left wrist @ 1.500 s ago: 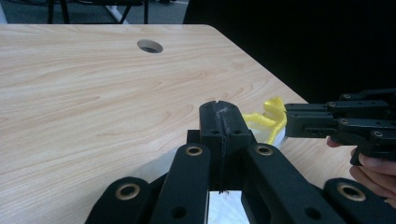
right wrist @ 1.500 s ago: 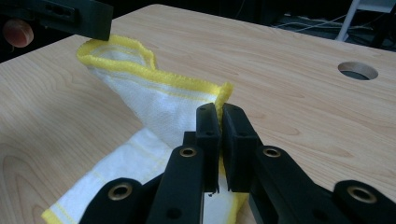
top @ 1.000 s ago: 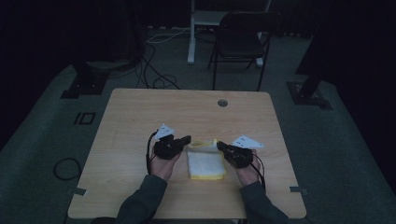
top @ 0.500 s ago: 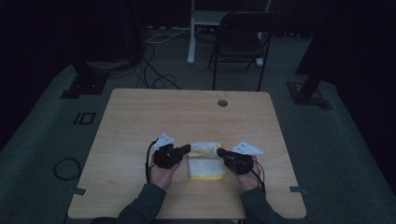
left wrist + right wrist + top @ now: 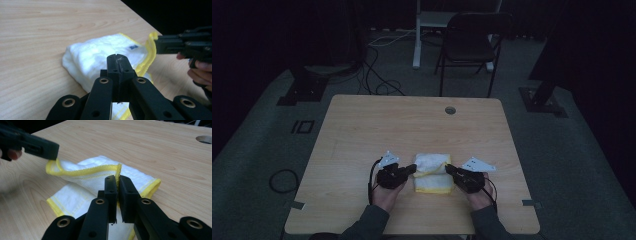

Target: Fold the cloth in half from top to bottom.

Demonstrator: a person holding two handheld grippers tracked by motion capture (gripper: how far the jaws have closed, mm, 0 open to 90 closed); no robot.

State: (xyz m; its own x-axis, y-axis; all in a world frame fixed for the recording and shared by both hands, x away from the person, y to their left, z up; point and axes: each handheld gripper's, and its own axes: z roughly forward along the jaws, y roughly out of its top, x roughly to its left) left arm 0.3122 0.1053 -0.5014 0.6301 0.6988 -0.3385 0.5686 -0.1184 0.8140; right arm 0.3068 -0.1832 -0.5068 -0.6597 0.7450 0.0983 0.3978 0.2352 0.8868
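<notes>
My right fingers (image 5: 117,185) pinch the yellow hem of the white cloth (image 5: 432,171); my left gripper (image 5: 117,58) has its fingers pressed together, on the cloth's opposite corner as far as I can tell. Cloth folded, near edge of the worktop (image 5: 362,130), between both hands.

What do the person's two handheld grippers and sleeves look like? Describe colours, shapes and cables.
Both the left gripper and right gripper are black, with flat linkage bars, brass-ringed rivets, a pale three-cornered top plate and a trailing black cable. The sleeves are dark grey.
</notes>
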